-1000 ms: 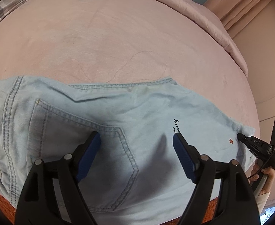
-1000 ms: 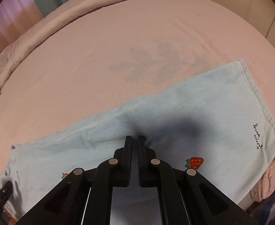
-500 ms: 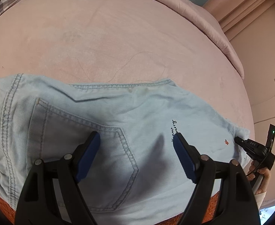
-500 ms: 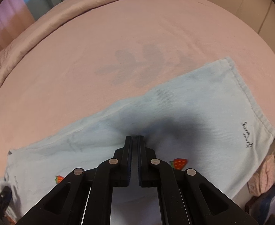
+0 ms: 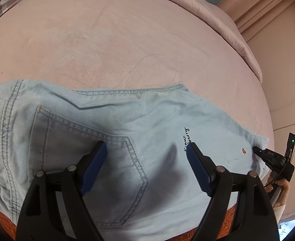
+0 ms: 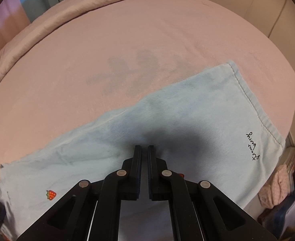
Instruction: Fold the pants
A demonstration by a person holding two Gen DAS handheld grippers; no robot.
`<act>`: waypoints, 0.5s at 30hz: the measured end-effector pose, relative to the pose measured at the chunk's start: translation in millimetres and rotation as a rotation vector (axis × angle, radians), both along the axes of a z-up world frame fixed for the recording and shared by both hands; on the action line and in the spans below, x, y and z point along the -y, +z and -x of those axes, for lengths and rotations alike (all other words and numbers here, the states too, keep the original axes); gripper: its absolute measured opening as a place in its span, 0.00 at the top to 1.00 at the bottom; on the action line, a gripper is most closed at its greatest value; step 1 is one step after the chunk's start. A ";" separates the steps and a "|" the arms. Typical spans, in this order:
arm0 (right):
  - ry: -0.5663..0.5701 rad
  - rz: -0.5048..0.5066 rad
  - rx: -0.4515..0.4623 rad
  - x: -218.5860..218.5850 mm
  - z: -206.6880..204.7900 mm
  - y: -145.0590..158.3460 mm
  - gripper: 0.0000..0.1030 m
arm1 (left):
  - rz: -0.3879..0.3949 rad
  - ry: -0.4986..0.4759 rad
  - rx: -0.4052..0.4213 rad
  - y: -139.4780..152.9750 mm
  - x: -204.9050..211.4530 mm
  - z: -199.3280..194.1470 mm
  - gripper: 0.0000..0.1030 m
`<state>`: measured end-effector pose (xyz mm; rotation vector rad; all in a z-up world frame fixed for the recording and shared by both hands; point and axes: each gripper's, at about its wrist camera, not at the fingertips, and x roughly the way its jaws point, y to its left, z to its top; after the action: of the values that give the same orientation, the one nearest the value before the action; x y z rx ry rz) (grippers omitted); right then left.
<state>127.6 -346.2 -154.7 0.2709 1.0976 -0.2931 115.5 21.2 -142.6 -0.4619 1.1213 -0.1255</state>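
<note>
A: Entry. The pants (image 5: 127, 124) are laid flat on the pink bedspread (image 5: 127, 40), near its front edge. A back pocket (image 5: 91, 144) is turned upward at one end; at the other, a hem (image 6: 254, 104) with a line of script (image 6: 253, 146) is seen. The garment appears already doubled lengthwise, so a crosswise fold is judged to remain.

B: State of the left gripper (image 5: 145, 148)?

A: Its jaws are spread wide and nothing is held between them. It is hung over the seat of the pants, with the pocket's corner framed between the blue pads (image 5: 96, 160). No contact with the cloth can be confirmed.

B: And the right gripper (image 6: 144, 150)?

A: Its jaws are pressed together. The tips are set at the middle of the leg panel, in their own shadow. Whether a pinch of denim is caught there cannot be told; no cloth is seen raised.

B: Reason for that placement?

A: Presumably the cloth is being pressed or smoothed with the closed tips, while the open gripper is kept ready over the waist end. In the left view the right gripper is seen at the far leg edge, held by a hand (image 5: 280, 186).
</note>
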 end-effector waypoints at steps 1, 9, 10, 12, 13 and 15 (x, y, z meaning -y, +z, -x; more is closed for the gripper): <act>0.000 -0.002 0.001 0.2 0.2 -0.1 1.00 | 0.003 0.002 -0.001 -0.1 0.3 -0.1 0.21; 0.001 0.000 0.005 2.8 4.0 -0.8 1.00 | 0.015 0.002 -0.004 -0.4 -0.3 -0.8 0.20; 0.000 0.001 0.004 2.7 4.6 -1.1 1.00 | 0.015 0.001 -0.004 -0.4 0.2 -0.7 0.20; -0.001 0.001 0.004 2.5 5.2 -0.7 1.00 | 0.015 0.001 -0.005 -0.1 -0.4 -0.7 0.20; -0.001 0.000 0.004 2.7 5.3 -0.7 1.00 | 0.011 -0.003 -0.005 0.2 0.7 -0.7 0.20; -0.005 -0.007 0.006 3.2 5.7 -1.0 1.00 | -0.004 -0.009 -0.007 2.6 0.7 -0.9 0.22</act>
<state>121.9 -349.4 -155.7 0.2805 1.0921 -0.2932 116.4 20.5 -139.9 -0.4540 1.1303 -0.1290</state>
